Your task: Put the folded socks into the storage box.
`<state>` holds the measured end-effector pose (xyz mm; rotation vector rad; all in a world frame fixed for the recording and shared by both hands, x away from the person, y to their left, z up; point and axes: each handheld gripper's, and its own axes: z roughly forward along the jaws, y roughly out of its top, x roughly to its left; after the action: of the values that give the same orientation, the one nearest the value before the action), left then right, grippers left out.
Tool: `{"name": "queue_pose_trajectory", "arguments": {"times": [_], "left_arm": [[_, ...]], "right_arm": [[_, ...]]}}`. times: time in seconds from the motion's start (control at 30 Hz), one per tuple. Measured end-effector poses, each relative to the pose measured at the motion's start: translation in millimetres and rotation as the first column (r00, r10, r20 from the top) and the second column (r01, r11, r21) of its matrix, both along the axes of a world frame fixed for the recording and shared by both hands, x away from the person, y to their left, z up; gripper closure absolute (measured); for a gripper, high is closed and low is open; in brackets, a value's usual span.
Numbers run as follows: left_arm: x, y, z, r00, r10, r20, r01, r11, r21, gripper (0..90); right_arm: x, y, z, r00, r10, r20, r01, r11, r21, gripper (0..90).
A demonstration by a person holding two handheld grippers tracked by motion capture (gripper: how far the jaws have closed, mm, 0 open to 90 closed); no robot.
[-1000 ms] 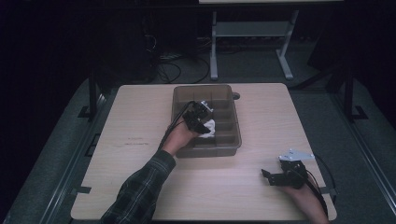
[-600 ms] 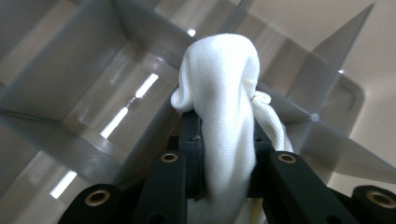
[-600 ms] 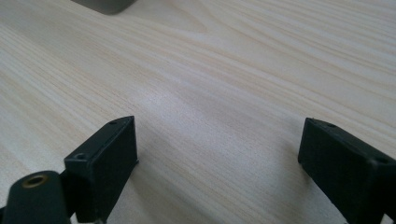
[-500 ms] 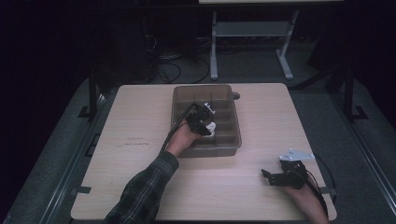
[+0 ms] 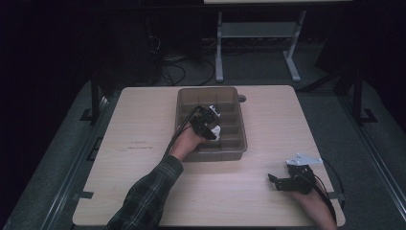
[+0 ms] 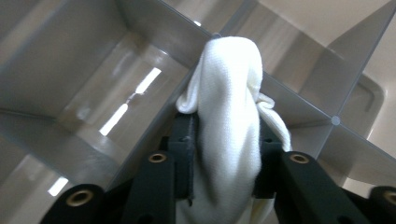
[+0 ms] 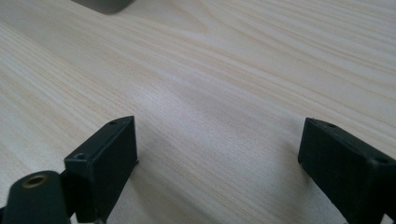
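A pale wooden table (image 5: 143, 120) bears a grey divided tray (image 5: 242, 143) at its far middle. The person's left arm, in a plaid sleeve (image 5: 143, 196), reaches into the tray with the left gripper (image 5: 213, 125). Between its jaws stands a rolled white cloth (image 6: 231, 116), rising past the tips and leaning on the divider just ahead, where four compartments meet. The jaws have just been opening; they are partly apart with the cloth between them, seemingly touching both pads. The step in hand looks like releasing the cloth into a compartment. Next, the jaws likely need to open fully and draw back without dragging the cloth along. The right gripper (image 5: 282, 181) rests on bare table, jaws wide apart and empty
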<state>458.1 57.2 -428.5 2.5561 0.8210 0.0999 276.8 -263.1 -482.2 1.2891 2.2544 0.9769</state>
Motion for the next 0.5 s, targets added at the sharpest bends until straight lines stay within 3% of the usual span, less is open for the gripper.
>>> {"name": "queue_pose_trajectory", "arguments": {"times": [0.23,0.3,0.47,0.5], "left_arm": [[-6.3,9.4,21.7,0.9989,0.0,0.046,0.002,0.9986,-0.052,56.7],[-7.5,12.8,30.2,0.9982,-0.002,0.06,0.006,0.9975,-0.071,57.9],[-8.0,15.5,43.2,0.9975,-0.007,0.07,0.017,0.9889,-0.147,80.6],[-7.6,15.0,43.1,0.9975,-0.013,0.07,0.023,0.9892,-0.145,84.6]], "right_arm": [[0.0,0.0,0.0,1.0,0.0,0.0,0.0,1.0,0.0,11.3],[0.0,0.0,0.0,1.0,0.0,0.0,0.0,1.0,0.0,11.3],[0.0,0.0,0.0,1.0,0.0,0.0,0.0,1.0,0.0,11.3],[0.0,0.0,0.0,1.0,0.0,0.0,0.0,1.0,0.0,11.3]]}}
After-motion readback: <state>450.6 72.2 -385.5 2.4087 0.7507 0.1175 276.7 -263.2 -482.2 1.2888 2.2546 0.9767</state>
